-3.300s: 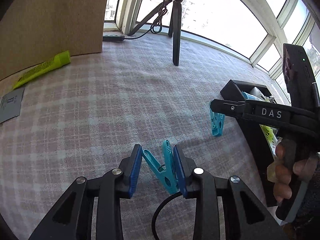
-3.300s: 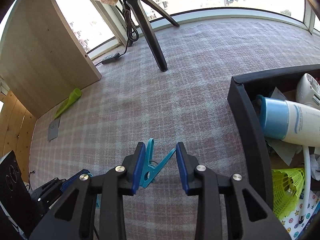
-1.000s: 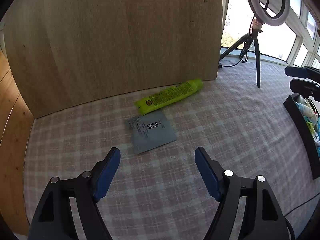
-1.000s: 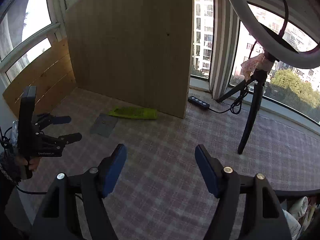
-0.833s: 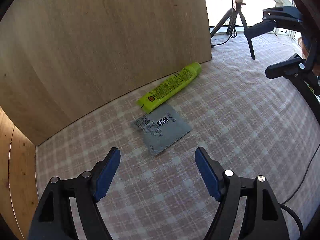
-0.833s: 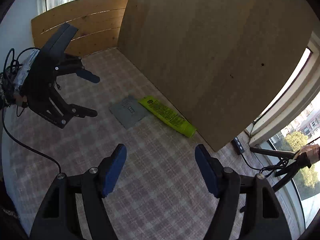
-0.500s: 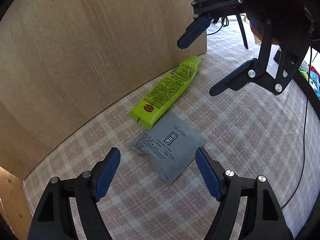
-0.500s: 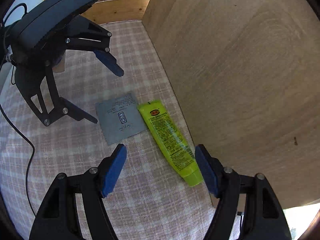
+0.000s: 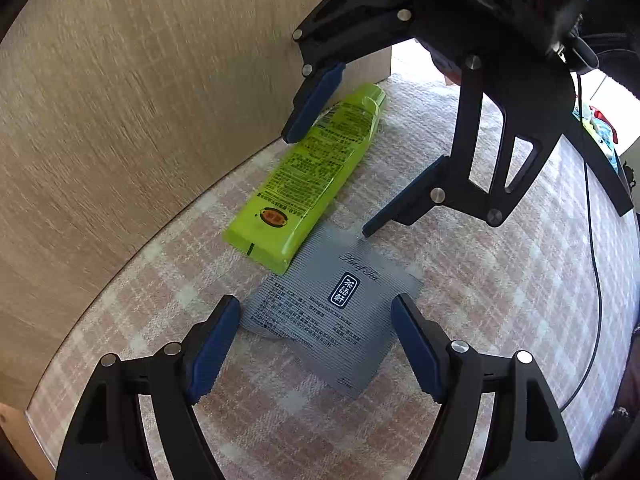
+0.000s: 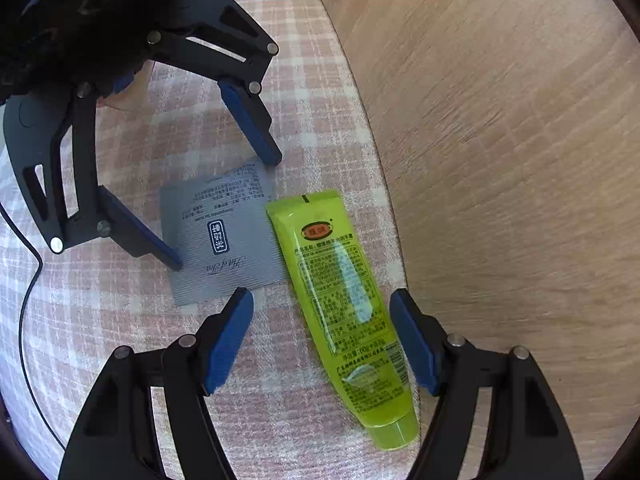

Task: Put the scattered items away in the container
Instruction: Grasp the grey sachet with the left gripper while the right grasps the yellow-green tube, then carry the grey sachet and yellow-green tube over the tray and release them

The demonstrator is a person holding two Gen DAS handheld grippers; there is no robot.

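A grey flat sachet (image 9: 336,312) lies on the checked cloth, touching the crimped end of a lime-green tube (image 9: 312,176). My left gripper (image 9: 316,344) is open, its fingers low on either side of the sachet. My right gripper (image 10: 322,340) is open, its fingers astride the tube (image 10: 344,304) near its cap end. In the left wrist view the right gripper (image 9: 328,184) stands over the tube. In the right wrist view the left gripper (image 10: 226,216) straddles the sachet (image 10: 224,232).
A tall wooden board (image 9: 120,100) stands right behind the tube, also in the right wrist view (image 10: 512,160). The dark container's rim (image 9: 612,176) shows at the far right. A black cable (image 9: 592,280) trails across the cloth.
Both grippers left the clips and the container and came across to the board. In the last half second both dropped closer, the left around the sachet, the right around the tube.
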